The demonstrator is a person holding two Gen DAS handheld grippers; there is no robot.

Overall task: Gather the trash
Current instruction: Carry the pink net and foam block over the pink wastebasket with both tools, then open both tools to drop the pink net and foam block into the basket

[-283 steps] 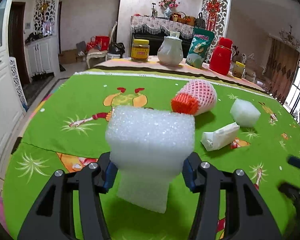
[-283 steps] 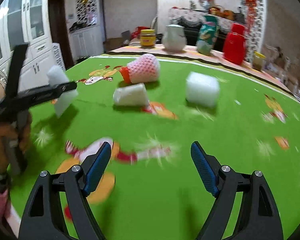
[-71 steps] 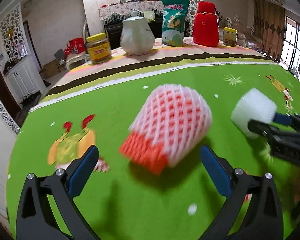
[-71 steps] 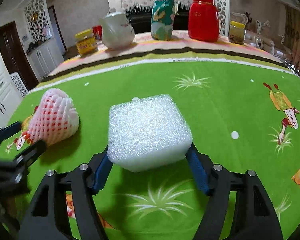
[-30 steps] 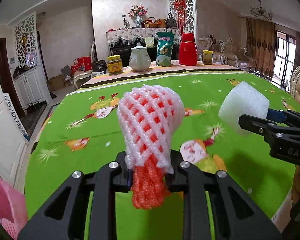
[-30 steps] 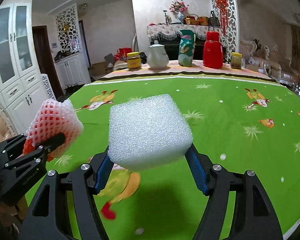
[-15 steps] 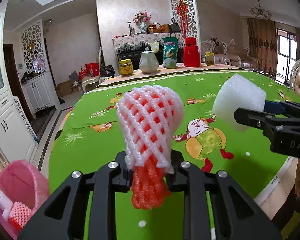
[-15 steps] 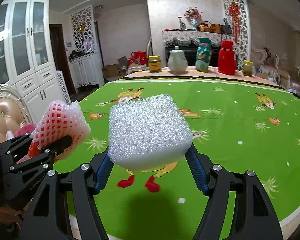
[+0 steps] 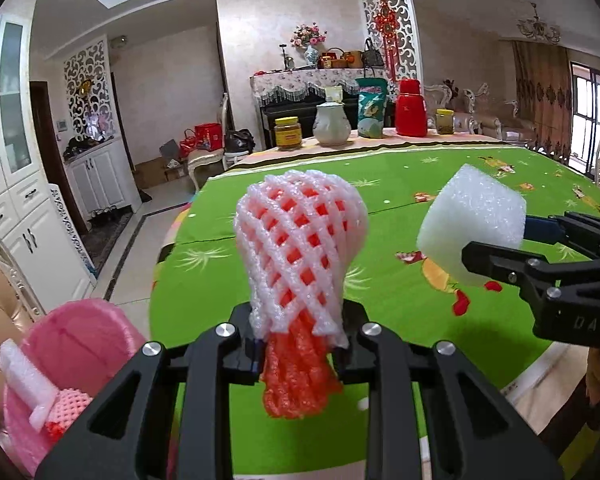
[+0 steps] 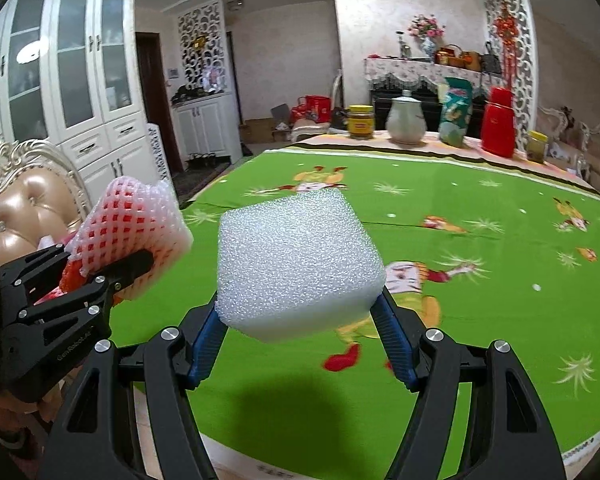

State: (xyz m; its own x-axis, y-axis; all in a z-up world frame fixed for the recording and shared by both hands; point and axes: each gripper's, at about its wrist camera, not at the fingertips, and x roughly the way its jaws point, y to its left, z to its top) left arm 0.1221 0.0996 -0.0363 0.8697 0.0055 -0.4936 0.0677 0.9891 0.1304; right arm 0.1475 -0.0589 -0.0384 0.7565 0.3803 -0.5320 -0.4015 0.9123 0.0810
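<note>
My left gripper (image 9: 298, 350) is shut on a pink-and-white foam fruit net (image 9: 300, 248) whose orange end hangs below the fingers. The net is held in the air over the near left edge of the green table (image 9: 400, 292). My right gripper (image 10: 300, 332) is shut on a white foam block (image 10: 294, 264), also off the table. In the left wrist view that foam block (image 9: 472, 228) and the right gripper (image 9: 496, 244) are at the right. The right wrist view has the fruit net (image 10: 132, 224) and the left gripper (image 10: 100, 276) at the left. A pink bin (image 9: 80, 364) stands low at the left.
The pink bin holds a white foam strip (image 9: 24, 380) and a pink net. Beyond it are white cabinets (image 9: 24, 216) and a padded chair (image 10: 32, 208). At the table's far end stand a yellow jar (image 9: 287, 131), a white jug (image 9: 332, 124), a green bag (image 9: 371, 107) and a red flask (image 9: 411, 109).
Both grippers have drawn back and to the left with their loads, off the table's middle toward its near left edge. The pink bin has come further into view at lower left.
</note>
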